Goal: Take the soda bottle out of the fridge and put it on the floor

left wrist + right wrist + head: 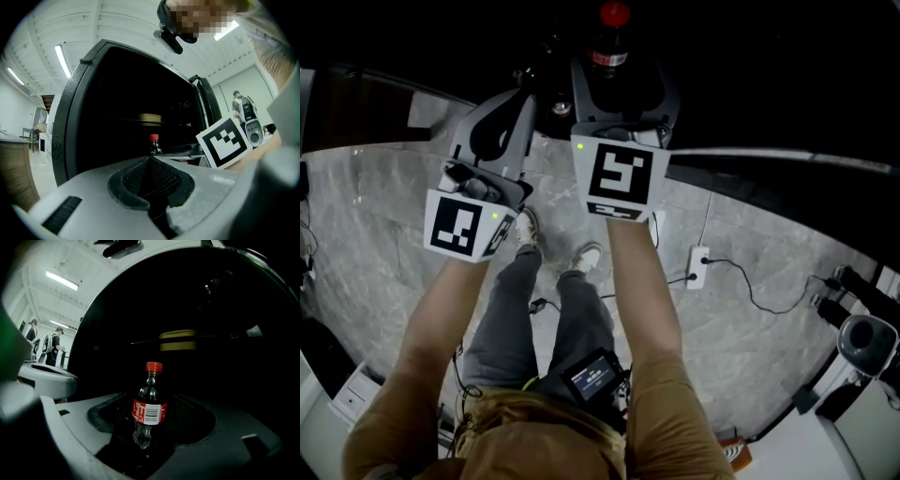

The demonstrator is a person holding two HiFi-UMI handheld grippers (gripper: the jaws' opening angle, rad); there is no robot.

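Note:
A small soda bottle (150, 408) with dark drink, a red cap and a red label stands upright inside the dark fridge (75, 117). In the head view its cap and neck (612, 33) show just beyond my right gripper (619, 89). My right gripper (152, 432) is open, with the bottle standing between its two jaws; the pads do not press on it. My left gripper (520, 112) is to the left, a little back from the fridge, its jaws closed together on nothing. From the left gripper (150, 161) the bottle (154, 144) appears small and farther in.
A flat yellowish container (177, 341) lies on a fridge shelf above the bottle. Below me is grey marbled floor (750, 244) with a white power strip (698, 265) and its cable. Equipment stands at the lower right (862, 342). People stand far off (56, 345).

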